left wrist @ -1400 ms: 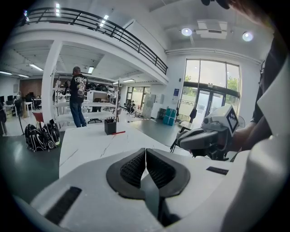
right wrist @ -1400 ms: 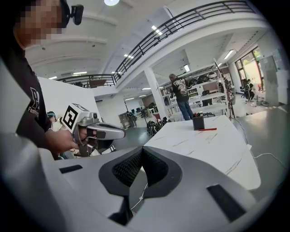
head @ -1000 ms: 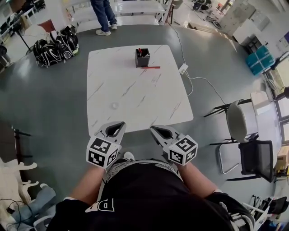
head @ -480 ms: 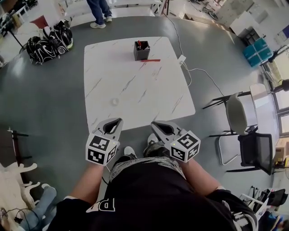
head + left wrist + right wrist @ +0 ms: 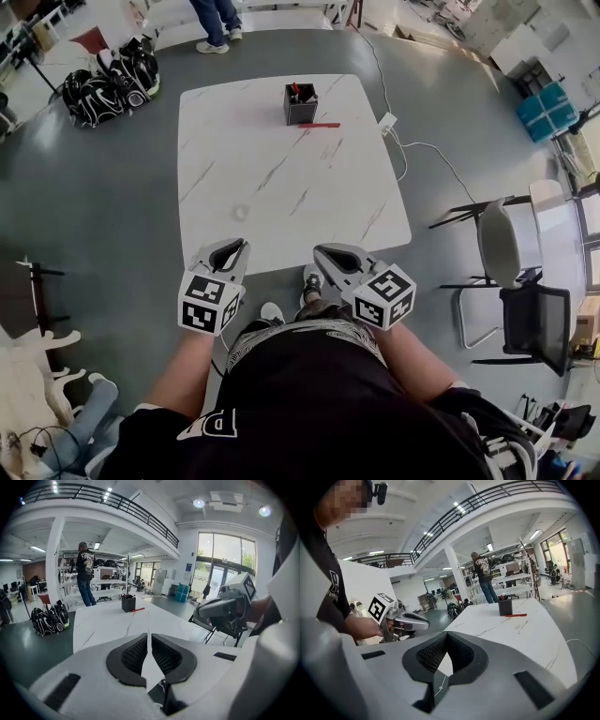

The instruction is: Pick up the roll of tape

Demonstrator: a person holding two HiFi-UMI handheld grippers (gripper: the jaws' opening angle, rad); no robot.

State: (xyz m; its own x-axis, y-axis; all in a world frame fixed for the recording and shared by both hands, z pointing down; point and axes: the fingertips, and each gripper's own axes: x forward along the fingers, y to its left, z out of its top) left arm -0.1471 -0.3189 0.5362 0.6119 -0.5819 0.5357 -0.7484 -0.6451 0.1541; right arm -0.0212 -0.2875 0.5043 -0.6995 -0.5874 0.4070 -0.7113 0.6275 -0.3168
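One tape roll (image 5: 241, 214), tiny, barely discernible

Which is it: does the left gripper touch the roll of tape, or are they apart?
Apart. The head view shows bare white table between the left gripper and the roll of tape.

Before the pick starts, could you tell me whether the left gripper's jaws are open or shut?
Shut: on the white left gripper, the black ribbed jaws meet at their tips, with nothing held between them.
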